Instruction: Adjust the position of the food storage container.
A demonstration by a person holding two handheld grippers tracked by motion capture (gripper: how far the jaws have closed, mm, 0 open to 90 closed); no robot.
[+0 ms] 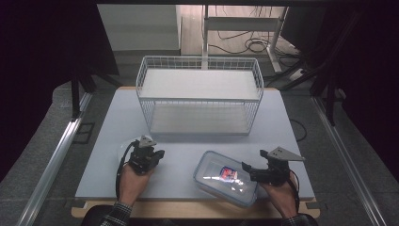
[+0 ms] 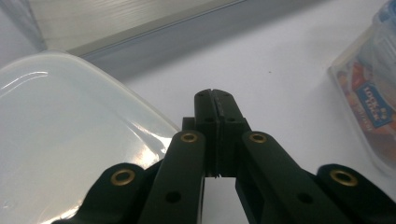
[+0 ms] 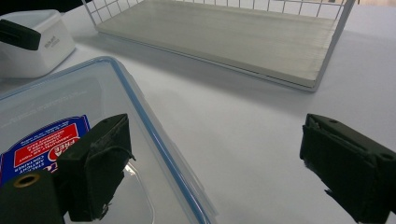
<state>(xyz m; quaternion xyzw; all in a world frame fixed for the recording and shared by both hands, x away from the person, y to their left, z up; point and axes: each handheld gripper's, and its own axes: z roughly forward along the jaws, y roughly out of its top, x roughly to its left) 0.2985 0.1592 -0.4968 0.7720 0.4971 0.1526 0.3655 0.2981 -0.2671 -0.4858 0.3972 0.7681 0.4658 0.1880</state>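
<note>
A clear plastic container with a blue-rimmed lid and a red and blue label lies at the table's front right. My right gripper is at its right edge, jaws open. In the right gripper view the gripper straddles the lid's blue rim: one pad sits over the lid, the other over bare table. My left gripper is at the front left and shut on nothing, low over the table beside a translucent dish. The labelled container is off to its right.
A white two-shelf wire rack stands at the middle back of the grey table; its base lies ahead of the right gripper. A white boxy object with a black strip shows at far left in the right gripper view.
</note>
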